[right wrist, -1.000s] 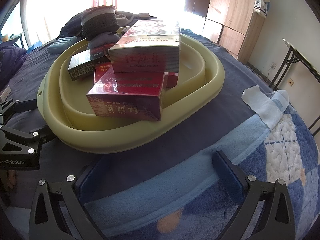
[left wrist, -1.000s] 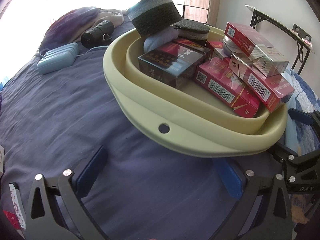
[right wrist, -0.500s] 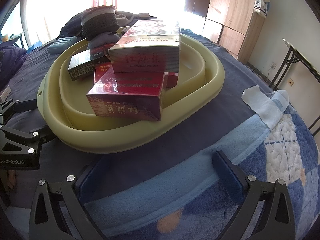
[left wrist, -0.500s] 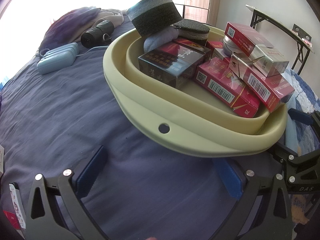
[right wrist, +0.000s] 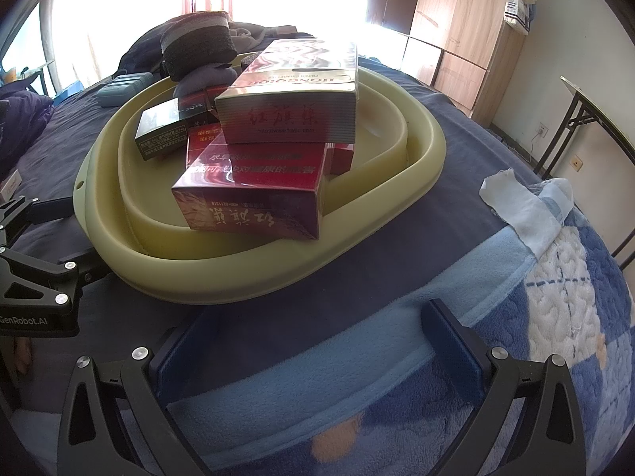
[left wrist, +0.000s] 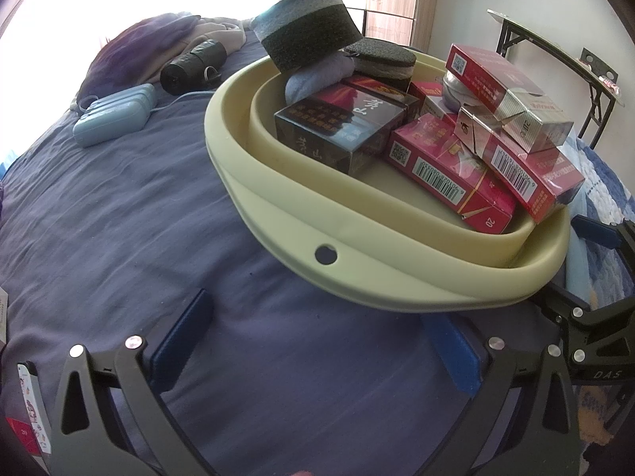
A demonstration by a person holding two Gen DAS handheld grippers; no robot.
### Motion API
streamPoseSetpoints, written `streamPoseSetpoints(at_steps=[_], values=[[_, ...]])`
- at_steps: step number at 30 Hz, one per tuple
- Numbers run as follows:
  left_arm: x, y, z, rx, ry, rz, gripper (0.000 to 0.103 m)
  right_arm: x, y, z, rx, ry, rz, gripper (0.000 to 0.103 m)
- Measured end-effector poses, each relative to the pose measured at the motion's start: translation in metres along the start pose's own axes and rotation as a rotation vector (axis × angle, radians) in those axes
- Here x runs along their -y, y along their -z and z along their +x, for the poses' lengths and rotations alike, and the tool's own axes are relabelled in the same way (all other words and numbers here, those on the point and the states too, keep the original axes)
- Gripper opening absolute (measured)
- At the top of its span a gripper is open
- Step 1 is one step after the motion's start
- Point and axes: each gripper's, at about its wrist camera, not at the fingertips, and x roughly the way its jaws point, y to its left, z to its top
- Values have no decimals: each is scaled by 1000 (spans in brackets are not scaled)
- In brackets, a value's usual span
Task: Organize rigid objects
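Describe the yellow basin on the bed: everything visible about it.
The basin is pale yellow-green, oval and shallow, apparently soft matte plastic or silicone, with a stepped double rim and a small round hole through the outer rim. It sits upright on the dark blue bedsheet. Inside lie several cigarette packs, stacked and tilted, and dark sponges at the far end. Neither open gripper touches it.
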Motion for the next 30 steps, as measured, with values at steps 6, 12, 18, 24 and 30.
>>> streamPoseSetpoints(at_steps=[6,12,18,24,30], values=[[1,0,0,0,0,0,103,0,0,0,0,0,0,103],[1,0,0,0,-1,1,103,0,0,0,0,0,0,103],[1,0,0,0,-1,0,103,1,0,0,0,0,0,103],[2,0,0,0,-4,3,103,0,0,0,0,0,0,103],[0,0,0,0,-3,2,103,0,0,0,0,0,0,103]])
